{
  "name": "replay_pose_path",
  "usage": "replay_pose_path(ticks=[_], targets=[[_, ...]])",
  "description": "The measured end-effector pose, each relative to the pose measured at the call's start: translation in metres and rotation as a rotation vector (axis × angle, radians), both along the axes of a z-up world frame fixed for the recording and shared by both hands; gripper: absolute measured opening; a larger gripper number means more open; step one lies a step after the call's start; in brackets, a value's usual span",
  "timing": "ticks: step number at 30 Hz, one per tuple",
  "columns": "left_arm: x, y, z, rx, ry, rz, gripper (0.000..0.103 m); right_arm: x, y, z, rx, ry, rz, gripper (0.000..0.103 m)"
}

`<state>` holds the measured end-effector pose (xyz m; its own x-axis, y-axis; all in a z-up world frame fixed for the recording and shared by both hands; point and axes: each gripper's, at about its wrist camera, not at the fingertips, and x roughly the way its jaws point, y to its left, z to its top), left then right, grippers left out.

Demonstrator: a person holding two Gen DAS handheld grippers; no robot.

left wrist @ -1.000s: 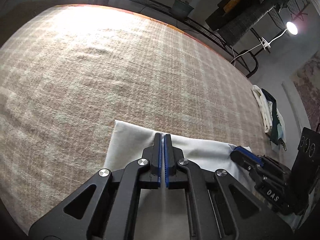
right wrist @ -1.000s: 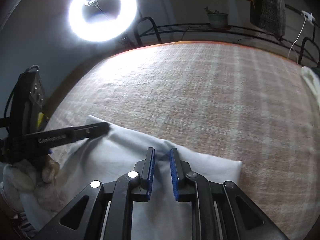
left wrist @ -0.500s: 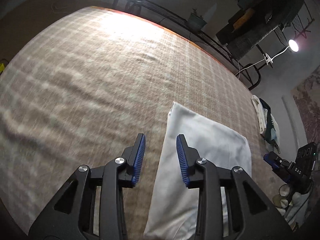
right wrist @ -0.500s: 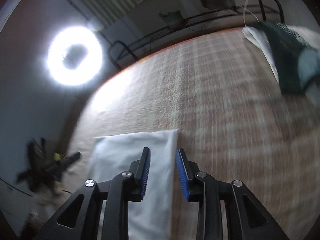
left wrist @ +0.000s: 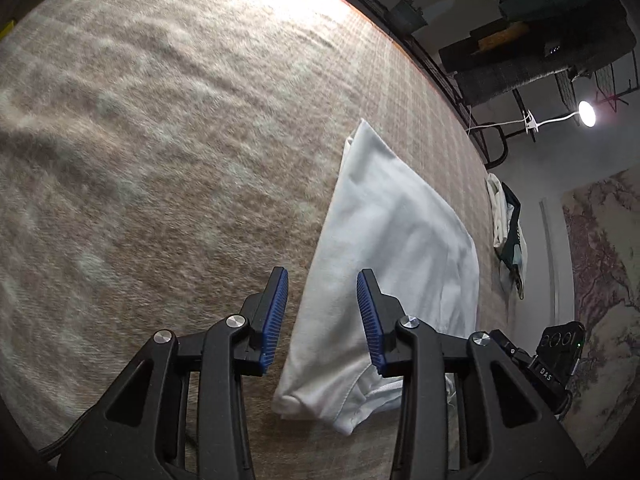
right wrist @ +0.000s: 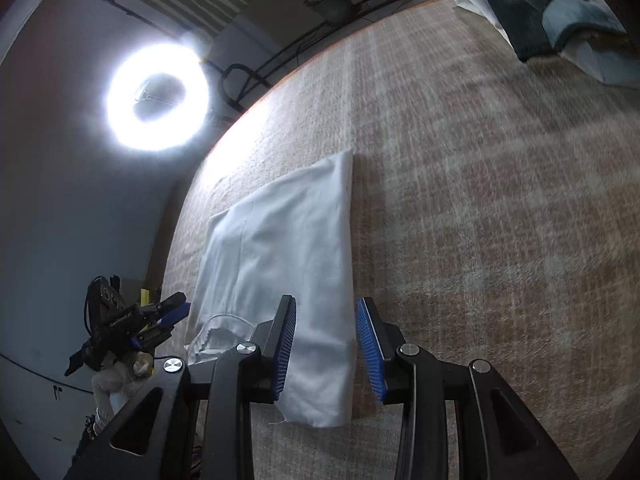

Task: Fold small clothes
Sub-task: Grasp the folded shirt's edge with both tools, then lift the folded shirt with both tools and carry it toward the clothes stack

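Looking through the left wrist, I see my left gripper (left wrist: 322,320) spread wide above the folded white garment (left wrist: 392,248) on the plaid blanket (left wrist: 160,140). Right wrist: right gripper (right wrist: 326,350) wide too, garment (right wrist: 296,240) beneath; blurry pile of clothes (right wrist: 536,8), perhaps folded, lies well apart.

Left wrist view: white letters "DAS" on the black body of the right gripper (left wrist: 516,354). Right wrist view: white lettering on the left gripper (right wrist: 170,314), beginning "Gen", remainder too small to read.

Both wrist views angled down, raised, sharing white garment (left wrist: 384,248) (right wrist: 288,248) on blanket (left wrist: 160,140) (right wrist: 480,200)
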<state>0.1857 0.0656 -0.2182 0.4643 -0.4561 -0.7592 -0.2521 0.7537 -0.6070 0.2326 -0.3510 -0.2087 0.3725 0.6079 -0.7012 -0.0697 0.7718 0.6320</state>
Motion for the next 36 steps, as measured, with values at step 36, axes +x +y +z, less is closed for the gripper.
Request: replay_pose_path(ticks=[36], targets=[[0.022, -0.105, 0.058, 0.241, -0.217, -0.142, 0.008, 0.026, 0.085, 0.036, -0.145, -0.164, 0.092, 0.007]])
